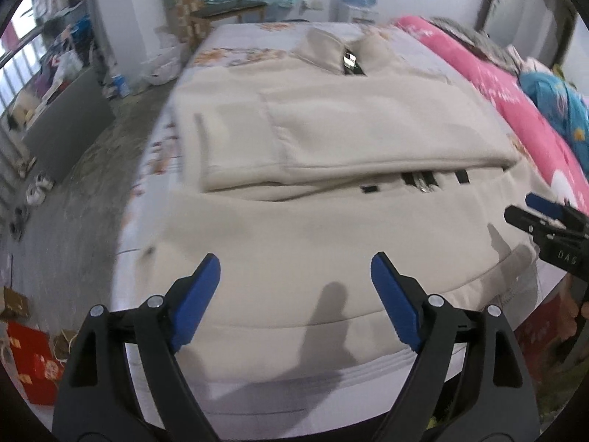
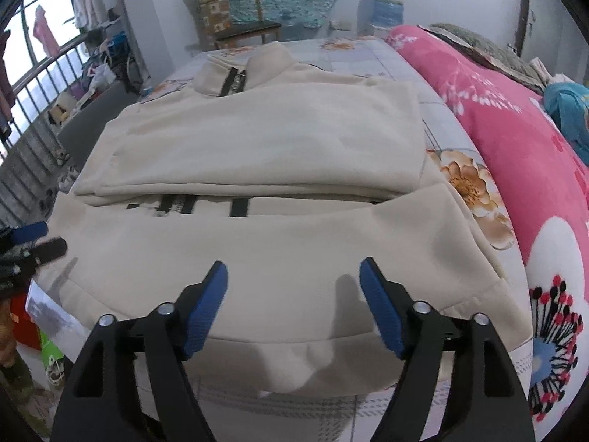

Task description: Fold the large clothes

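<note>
Cream fleece zip-collar jacket: lies flat on the bed, filling the middle of both views. Stand-up collar with a dark zip sits toward the top centre of the left wrist view and toward the upper left of centre in the right wrist view. Both sleeves are folded across the chest, forming a thick horizontal band; short black stripes and a zip show in the gap just below that band. The lower hem lies nearest the cameras, at the bed's near edge.

Left gripper, black frame with blue pads: bottom centre of its own view, jaws released and standing wide, nothing between them. It hangs over the hem area; contact with the cloth cannot be told. Its tip also shows at the left edge of the right wrist view.

Right gripper, same make: bottom centre of its view, jaws spread apart, holding nothing, above the hem. It also enters at the right edge of the left wrist view.

Floral pale bedsheet: under the jacket.

Pink flowered quilt: bunched along the right side of the bed.

Wooden chair: beyond the bed, top centre.

Red box: on the floor, lower left.
</note>
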Available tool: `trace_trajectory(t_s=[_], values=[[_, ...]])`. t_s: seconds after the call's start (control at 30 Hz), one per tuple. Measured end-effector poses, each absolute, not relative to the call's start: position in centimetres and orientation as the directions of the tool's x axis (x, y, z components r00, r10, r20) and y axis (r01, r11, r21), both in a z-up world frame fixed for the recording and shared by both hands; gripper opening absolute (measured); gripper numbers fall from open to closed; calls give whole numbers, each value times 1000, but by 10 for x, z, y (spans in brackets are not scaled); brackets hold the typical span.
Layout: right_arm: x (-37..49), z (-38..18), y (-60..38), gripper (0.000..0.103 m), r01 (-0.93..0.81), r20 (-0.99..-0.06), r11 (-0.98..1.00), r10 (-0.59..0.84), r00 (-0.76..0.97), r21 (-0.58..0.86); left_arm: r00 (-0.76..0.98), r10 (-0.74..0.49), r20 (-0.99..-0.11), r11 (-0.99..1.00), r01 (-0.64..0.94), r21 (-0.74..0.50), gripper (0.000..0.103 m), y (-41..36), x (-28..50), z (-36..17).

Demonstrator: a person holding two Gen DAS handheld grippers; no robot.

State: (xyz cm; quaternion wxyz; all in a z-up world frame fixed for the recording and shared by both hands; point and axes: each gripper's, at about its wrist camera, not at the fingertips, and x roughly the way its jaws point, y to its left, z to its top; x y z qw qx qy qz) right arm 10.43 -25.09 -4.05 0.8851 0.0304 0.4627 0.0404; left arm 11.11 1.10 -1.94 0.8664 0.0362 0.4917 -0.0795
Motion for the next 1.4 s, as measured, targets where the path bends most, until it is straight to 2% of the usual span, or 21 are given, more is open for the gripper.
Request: trace_trajectory(t_s=[0.2,0.67,1.13,1.4], values=[[107,-53,-255,79,-38,-837,995,102,537,98,451,-65,-890,979,200,30,81,-12,121,-41],[109,-56,-251,89,-68,-835,994,113,538,91,433,-49,-900,988,154,20,95,-7,126,-50],[111,-56,-256,92,-77,-839,990,142,525,119,406,-10,-914,993,110,37,96,-8,129,-50],[117,-58,-248,96,-80,-862,994,107,496,77,408,1,-913,994,99,45,96,-9,127,-50]])
